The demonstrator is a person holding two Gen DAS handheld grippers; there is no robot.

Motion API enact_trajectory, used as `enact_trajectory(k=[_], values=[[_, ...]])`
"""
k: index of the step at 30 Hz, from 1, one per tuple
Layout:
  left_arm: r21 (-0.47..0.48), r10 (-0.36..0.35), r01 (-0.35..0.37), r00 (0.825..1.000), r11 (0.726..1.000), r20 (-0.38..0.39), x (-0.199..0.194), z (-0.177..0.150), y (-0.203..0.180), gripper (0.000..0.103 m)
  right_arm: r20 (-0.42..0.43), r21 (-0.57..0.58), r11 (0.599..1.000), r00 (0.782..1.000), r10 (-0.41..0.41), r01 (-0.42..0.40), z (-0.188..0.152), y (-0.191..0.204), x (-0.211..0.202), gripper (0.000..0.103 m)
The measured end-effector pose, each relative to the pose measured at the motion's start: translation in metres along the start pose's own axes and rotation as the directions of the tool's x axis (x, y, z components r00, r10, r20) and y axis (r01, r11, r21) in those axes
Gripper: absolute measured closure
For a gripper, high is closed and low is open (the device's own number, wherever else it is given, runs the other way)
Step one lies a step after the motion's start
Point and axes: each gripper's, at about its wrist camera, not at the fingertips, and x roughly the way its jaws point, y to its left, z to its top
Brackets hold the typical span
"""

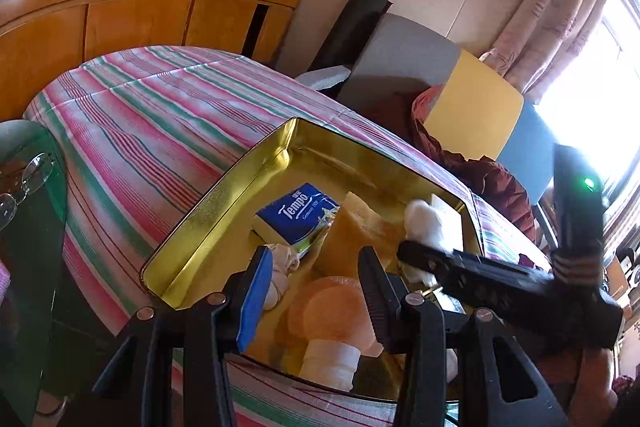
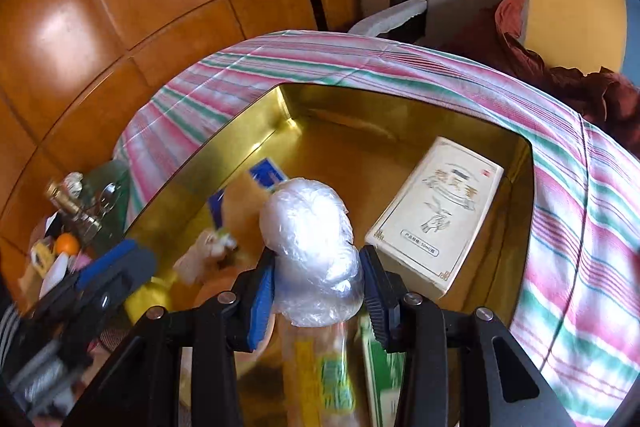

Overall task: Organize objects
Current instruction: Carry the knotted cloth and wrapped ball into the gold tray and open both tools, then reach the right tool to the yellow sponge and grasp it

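Note:
A gold tin box lies open on the striped cloth and also shows in the right wrist view. Inside it are a blue Tempo tissue pack, a yellow wedge, a peach lid and a cream carton. My right gripper is shut on a clear bag of white cotton balls held over the tin; this gripper also shows in the left wrist view. My left gripper is open and empty just above the tin's near end.
The striped cloth covers the surface around the tin. A green glass table with eyeglasses stands at left. Small items crowd it. A grey and yellow chair with a red cloth stands behind.

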Motion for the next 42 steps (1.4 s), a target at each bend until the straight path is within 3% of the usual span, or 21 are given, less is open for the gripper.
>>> enact_trajectory(k=[4, 9, 16, 27, 31, 36, 42], values=[[0.001, -0.004, 0.004, 1.000, 1.000, 0.003, -0.001, 0.000, -0.001, 0.058, 0.008, 0.024, 0.999, 0.999, -0.044, 0.044, 0.013, -0.007, 0.013, 0.059], [0.015, -0.011, 0.011, 1.000, 1.000, 0.002, 0.000, -0.001, -0.003, 0.058, 0.059, 0.083, 0.996, 0.998, 0.016, -0.021, 0.015, -0.017, 0.002, 0.040], [0.038, -0.021, 0.022, 1.000, 0.999, -0.016, 0.002, -0.006, -0.009, 0.058, 0.123, 0.027, 1.000, 0.992, -0.010, 0.006, -0.002, -0.012, -0.033, 0.038], [0.147, -0.057, 0.064, 0.997, 0.987, -0.054, 0.004, -0.017, -0.036, 0.058, 0.135, 0.078, 0.995, 0.988, -0.069, 0.059, -0.030, -0.042, -0.075, 0.035], [0.218, -0.074, 0.086, 0.995, 0.972, -0.063, 0.002, -0.025, -0.052, 0.058, 0.120, 0.104, 0.989, 0.986, -0.118, 0.105, -0.044, -0.062, -0.087, 0.035], [0.262, -0.139, 0.163, 0.984, 0.951, -0.109, 0.001, -0.036, -0.068, 0.058, 0.101, 0.148, 0.975, 0.979, -0.179, 0.163, -0.062, -0.092, -0.097, 0.035], [0.356, -0.209, 0.240, 0.970, 0.903, -0.122, -0.009, -0.050, -0.096, 0.058, 0.062, 0.208, 0.955, 0.972, -0.227, 0.210, -0.085, -0.126, -0.100, 0.035]])
